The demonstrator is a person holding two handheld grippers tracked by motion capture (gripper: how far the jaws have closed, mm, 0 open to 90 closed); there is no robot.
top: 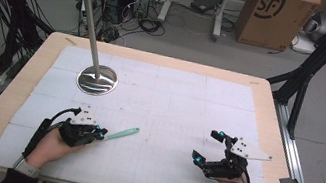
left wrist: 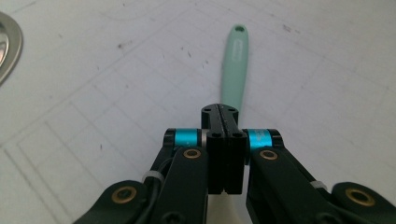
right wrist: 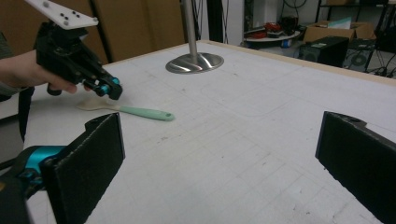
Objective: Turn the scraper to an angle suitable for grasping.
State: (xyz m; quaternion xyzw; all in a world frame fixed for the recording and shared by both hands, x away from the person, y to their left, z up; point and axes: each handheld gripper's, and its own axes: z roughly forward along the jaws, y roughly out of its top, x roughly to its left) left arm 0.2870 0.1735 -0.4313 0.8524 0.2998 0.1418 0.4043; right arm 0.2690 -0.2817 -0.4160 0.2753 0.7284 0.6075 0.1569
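While the mint-green spatula [top: 120, 134] lies on the white mat [top: 175, 98] toward the near left of the worktop [top: 262, 91], I read its handle as pointing away to the right in the high view, with the pale blade end tucked under my left gripper [top: 101, 134]. From the left gripper view, the handle [left wrist: 233, 65] runs straight ahead from the fingers, its hanging hole at the far tip. Those fingers are pressed fully together, pad against pad, and I cannot see anything caught between them; the spatula sits just beyond and below their tips. In the right gripper view the left gripper [right wrist: 111, 89] hangs right over the cream-coloured blade [right wrist: 95, 105], tips very close to it, though I cannot tell whether they touch it. A hand [top: 52, 145] grips the body of that tool from the near edge.

My right gripper [top: 207, 147] rests well apart from the spatula, over the near right of the mat, its fingers [right wrist: 88, 163] spread wide with nothing in between.

Farther out, a round steel base [top: 97, 80] with a slanting pole [top: 91, 13] stands on the far left of the mat. Beyond the worktop I see a cardboard box [top: 270, 16] on the floor.
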